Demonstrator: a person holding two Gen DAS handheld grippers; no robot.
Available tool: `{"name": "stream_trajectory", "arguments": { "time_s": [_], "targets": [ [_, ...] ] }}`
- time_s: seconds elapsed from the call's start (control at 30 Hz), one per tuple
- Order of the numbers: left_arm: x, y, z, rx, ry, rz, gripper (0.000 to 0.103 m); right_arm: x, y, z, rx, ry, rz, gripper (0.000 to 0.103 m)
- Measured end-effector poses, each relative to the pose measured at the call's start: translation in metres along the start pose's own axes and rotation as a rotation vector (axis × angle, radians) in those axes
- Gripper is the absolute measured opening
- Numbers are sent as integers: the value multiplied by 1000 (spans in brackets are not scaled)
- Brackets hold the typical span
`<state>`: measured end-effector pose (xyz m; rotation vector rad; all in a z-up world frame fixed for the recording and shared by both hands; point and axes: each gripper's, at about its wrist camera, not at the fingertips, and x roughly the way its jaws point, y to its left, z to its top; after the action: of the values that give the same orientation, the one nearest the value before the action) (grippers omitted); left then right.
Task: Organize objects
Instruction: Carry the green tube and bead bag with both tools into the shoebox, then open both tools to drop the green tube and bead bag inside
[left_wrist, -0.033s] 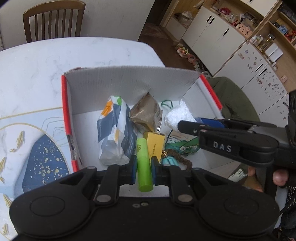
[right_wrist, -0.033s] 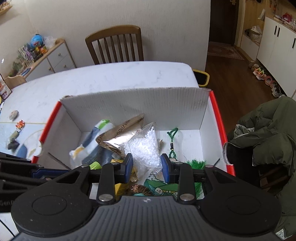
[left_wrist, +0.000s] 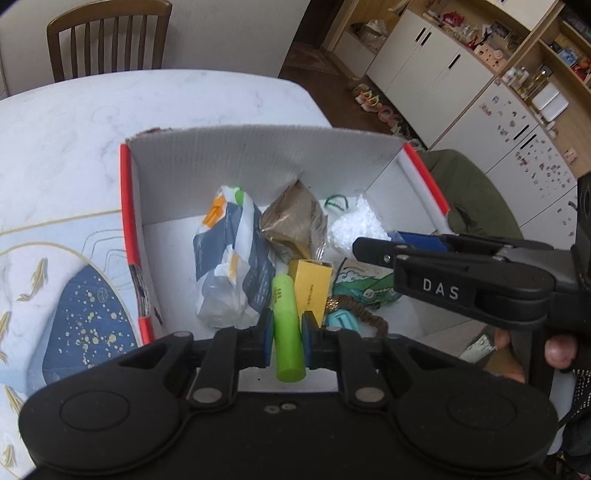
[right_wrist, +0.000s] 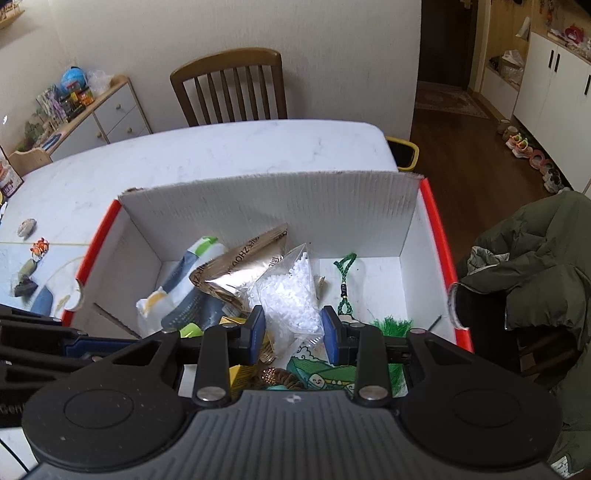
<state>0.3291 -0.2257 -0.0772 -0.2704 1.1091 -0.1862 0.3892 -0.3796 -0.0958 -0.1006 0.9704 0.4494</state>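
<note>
A white cardboard box (left_wrist: 258, 158) with red edges stands on the marble table and holds several loose items. My left gripper (left_wrist: 287, 332) is shut on a lime-green tube (left_wrist: 286, 317), held over the box's near side above a yellow carton (left_wrist: 310, 284). A blue-and-white pouch (left_wrist: 232, 258), a brown foil bag (left_wrist: 295, 221) and a bag of white beads (right_wrist: 291, 291) lie inside. My right gripper (right_wrist: 293, 332) hangs open over the bead bag, inside the box (right_wrist: 273, 206). Its black fingers (left_wrist: 373, 247) reach in from the right in the left wrist view.
A green cord (right_wrist: 345, 277), a green tassel (right_wrist: 391, 325) and a green illustrated packet (left_wrist: 365, 284) lie in the box's right half. A blue fish-pattern mat (left_wrist: 74, 314) lies left of the box. A wooden chair (right_wrist: 229, 88) stands behind the table, a green jacket (right_wrist: 535, 266) to the right.
</note>
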Motion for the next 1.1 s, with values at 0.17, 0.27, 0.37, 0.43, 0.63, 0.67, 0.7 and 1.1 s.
{"name": "stream_trajectory", "arguments": {
  "time_s": [0.17, 0.27, 0.37, 0.43, 0.63, 0.67, 0.7, 1.1],
  "targets": [
    [10, 1, -2, -16, 31, 14, 14, 14, -3, -3, -16, 32, -8, 32],
    [14, -1, -4, -13, 43, 23, 14, 20, -2, -6, -25, 55, -8, 32],
    [17, -3, -4, -13, 56, 30, 14, 22, 0, -9, -35, 61, 2, 32],
    [20, -4, -4, -9, 68, 38, 14, 23, 0, -9, -36, 62, 7, 33],
    [32, -7, -1, -14, 108, 49, 14, 21, -2, -8, -36, 56, 9, 34],
    [34, -9, -1, -15, 114, 51, 14, 21, -3, -8, -35, 55, 8, 36],
    [36, -9, -1, -15, 119, 52, 15, 20, -3, -8, -35, 54, 5, 37],
    [33, -13, -4, -6, 123, 53, 37, -4, -9, -13, -30, 39, 65, 52]
  ]
}}
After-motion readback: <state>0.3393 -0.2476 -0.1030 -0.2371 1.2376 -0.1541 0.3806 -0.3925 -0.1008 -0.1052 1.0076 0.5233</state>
